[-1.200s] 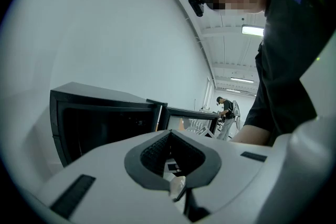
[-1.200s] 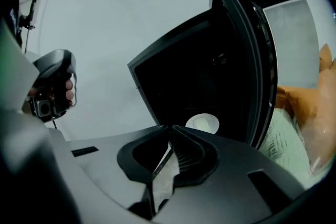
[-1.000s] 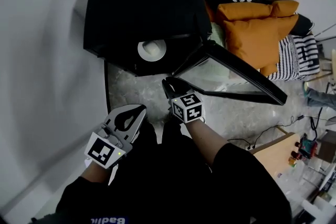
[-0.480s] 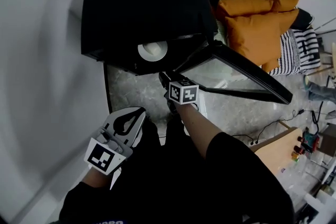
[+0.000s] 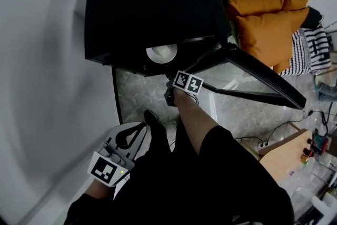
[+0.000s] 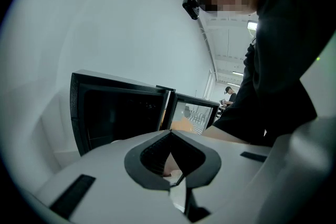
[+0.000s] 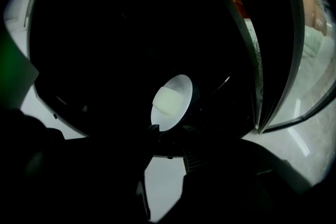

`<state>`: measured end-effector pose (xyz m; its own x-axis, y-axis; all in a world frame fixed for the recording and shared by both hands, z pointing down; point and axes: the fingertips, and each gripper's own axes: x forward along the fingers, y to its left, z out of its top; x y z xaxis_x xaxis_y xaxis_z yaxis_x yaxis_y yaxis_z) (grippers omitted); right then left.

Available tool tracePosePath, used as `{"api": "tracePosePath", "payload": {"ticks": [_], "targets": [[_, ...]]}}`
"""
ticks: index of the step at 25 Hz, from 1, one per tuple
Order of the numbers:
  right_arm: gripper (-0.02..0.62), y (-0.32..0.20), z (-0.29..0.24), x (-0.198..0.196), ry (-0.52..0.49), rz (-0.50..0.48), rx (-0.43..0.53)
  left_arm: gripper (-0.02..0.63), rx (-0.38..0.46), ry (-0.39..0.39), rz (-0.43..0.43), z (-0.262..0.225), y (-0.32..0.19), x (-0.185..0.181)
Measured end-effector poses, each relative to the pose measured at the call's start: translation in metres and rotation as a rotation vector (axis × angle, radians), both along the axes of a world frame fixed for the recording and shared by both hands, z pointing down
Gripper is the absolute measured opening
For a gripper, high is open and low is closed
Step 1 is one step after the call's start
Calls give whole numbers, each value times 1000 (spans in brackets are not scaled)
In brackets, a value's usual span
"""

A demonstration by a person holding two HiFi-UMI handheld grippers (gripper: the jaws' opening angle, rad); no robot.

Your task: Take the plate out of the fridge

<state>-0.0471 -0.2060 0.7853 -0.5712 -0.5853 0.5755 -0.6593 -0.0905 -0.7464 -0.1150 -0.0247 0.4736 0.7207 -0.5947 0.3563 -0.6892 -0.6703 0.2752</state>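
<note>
A white plate (image 5: 161,52) lies inside the black fridge (image 5: 147,2), just behind its open front. In the right gripper view the plate (image 7: 170,101) shows a pale patch at its middle. My right gripper (image 5: 171,72) is at the fridge opening, its tips just short of the plate's near rim. The jaws of the right gripper (image 7: 169,141) are opening, and nothing lies between them. The glass door (image 5: 247,74) stands swung out to the right. My left gripper (image 5: 139,128) hangs low at the left, shut and empty, far from the fridge; its own view shows the left gripper (image 6: 169,134) with tips together.
Orange cushions (image 5: 266,23) and striped fabric lie to the right of the fridge. A wooden tabletop (image 5: 279,153) and cables sit at the lower right. The marbled floor (image 5: 139,92) runs in front of the fridge. A grey wall (image 5: 47,87) is at the left.
My right gripper has moved forward from in front of the door to the fridge opening, close to the plate. The left gripper has stayed low at the left.
</note>
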Motion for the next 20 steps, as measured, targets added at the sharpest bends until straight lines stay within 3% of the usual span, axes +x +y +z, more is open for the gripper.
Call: {"api": "tracePosePath", "payload": {"ticks": [5,14,20], "targets": [[120,-13,16,0,-127,164,-51,5,-28,-20,22,10,8,-6],[118,-26,32,1,-132,247,-68,5,-76,-39,44,27,21,-12],[118,-30,38,-1,-198,296,-114,5,-94,-32,37,31,20,-15]]}}
